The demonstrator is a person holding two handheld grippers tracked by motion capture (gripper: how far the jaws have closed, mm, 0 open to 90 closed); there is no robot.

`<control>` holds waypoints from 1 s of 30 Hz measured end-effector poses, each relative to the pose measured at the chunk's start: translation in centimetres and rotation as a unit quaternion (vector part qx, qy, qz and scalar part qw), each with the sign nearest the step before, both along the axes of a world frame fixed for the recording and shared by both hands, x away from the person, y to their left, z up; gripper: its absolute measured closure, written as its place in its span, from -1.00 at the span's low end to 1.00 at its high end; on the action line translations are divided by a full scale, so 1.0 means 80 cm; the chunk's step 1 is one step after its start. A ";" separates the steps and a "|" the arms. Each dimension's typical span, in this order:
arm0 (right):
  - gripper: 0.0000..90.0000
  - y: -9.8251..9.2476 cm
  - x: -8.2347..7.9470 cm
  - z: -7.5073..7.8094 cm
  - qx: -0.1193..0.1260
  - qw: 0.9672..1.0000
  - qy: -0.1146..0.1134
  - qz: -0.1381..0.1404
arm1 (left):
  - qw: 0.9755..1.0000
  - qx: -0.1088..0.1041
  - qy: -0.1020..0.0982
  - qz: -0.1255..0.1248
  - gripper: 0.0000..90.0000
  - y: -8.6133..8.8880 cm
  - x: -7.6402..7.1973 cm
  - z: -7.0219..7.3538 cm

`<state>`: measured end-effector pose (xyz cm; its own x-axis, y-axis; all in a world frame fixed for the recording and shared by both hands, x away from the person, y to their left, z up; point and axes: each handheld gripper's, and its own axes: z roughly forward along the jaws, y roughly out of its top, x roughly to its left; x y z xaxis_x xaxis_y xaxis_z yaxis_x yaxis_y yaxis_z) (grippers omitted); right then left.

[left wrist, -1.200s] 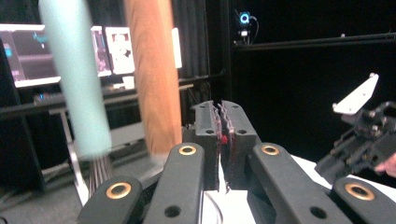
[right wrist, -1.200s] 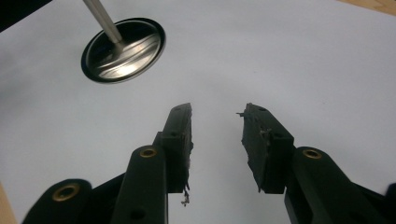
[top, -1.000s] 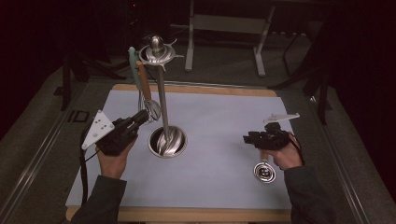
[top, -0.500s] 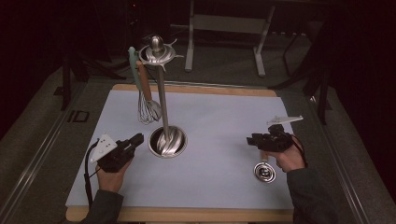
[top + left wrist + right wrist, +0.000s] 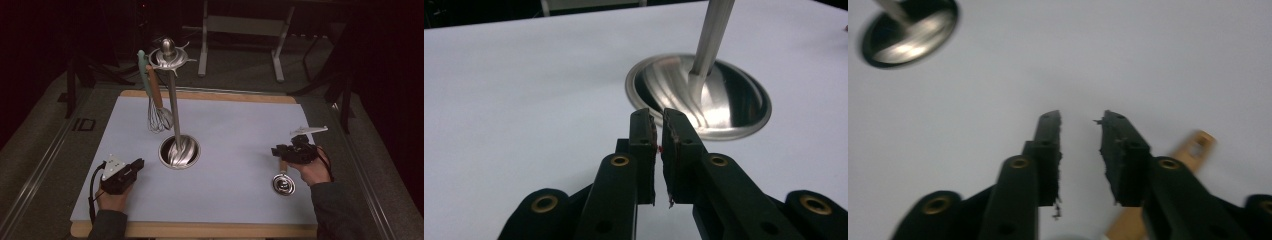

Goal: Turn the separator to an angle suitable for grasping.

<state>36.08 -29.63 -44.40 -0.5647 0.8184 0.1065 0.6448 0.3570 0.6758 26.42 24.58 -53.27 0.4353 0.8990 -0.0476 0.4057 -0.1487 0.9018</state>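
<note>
The ladle (image 5: pixel 283 183) lies under the right gripper (image 5: pixel 1079 120), fingers spread, closing; left gripper (image 5: pixel 658 114) fingers nearly together.

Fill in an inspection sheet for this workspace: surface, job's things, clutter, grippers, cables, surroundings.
Surface: pale mat on a wooden board.
Job's things: small ladle lies on the mat; utensil stand upright, whisk and teal-handled tool hanging.
Clutter: nothing seen.
Grippers: left gripper by the stand's base, jaws a slit apart, just easing open, nothing between; right gripper jaws apart, just closing, ladle's handle beside them.
Cables: left cable and right cable loop by the wrists.
Surroundings: dark floor, metal frame behind.
</note>
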 end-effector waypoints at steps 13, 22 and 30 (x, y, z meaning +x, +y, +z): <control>1.00 -0.031 0.005 -0.043 -0.089 0.993 0.032 -0.075 | 1.000 -0.002 0.009 0.012 0.84 0.003 0.000 -0.007; 0.99 -0.049 0.012 -0.066 -0.099 0.987 0.060 -0.115 | 1.000 0.002 0.010 0.010 0.83 0.003 0.001 -0.007; 0.98 -0.047 0.016 -0.082 -0.077 0.988 0.080 -0.110 | 1.000 0.002 0.011 0.010 0.83 0.002 0.001 -0.007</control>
<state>37.34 -33.38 -50.94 -0.3571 0.9330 0.0445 0.8127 0.2869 0.5072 26.48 24.78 -53.83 0.4160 0.9078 -0.0527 0.4285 -0.1446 0.8919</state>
